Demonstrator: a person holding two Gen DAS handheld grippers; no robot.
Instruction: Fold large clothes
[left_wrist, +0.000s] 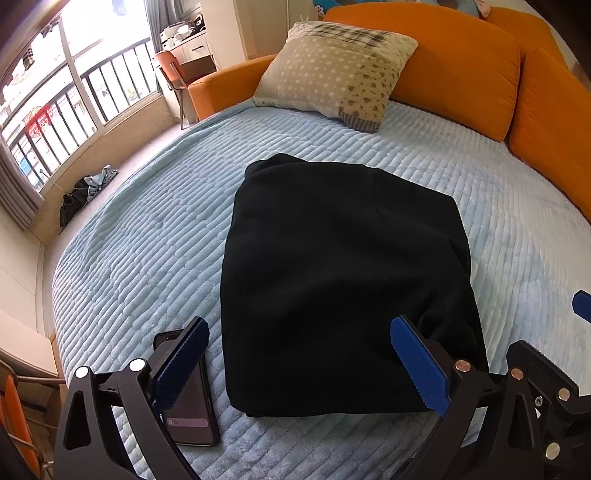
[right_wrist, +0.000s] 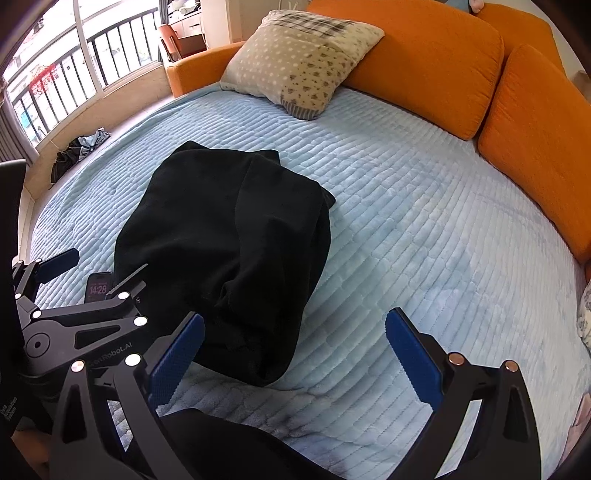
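A black garment (left_wrist: 340, 280) lies folded into a thick rectangle on the light blue bed cover (left_wrist: 147, 240). It also shows in the right wrist view (right_wrist: 229, 251), lumpy at its near end. My left gripper (left_wrist: 299, 354) is open and empty, held just above the garment's near edge; its fingers straddle that edge. It also shows from the side in the right wrist view (right_wrist: 99, 273). My right gripper (right_wrist: 295, 347) is open and empty, over the bed cover just right of the garment's near right corner. One of its blue pads (left_wrist: 581, 302) shows at the left view's right edge.
A phone (left_wrist: 192, 402) lies on the cover left of the garment, beside my left finger. A patterned pillow (left_wrist: 332, 70) and orange cushions (left_wrist: 461, 59) line the far side. A window with railing (left_wrist: 55, 110) is at left. Dark cloth (right_wrist: 236, 450) lies at the near edge.
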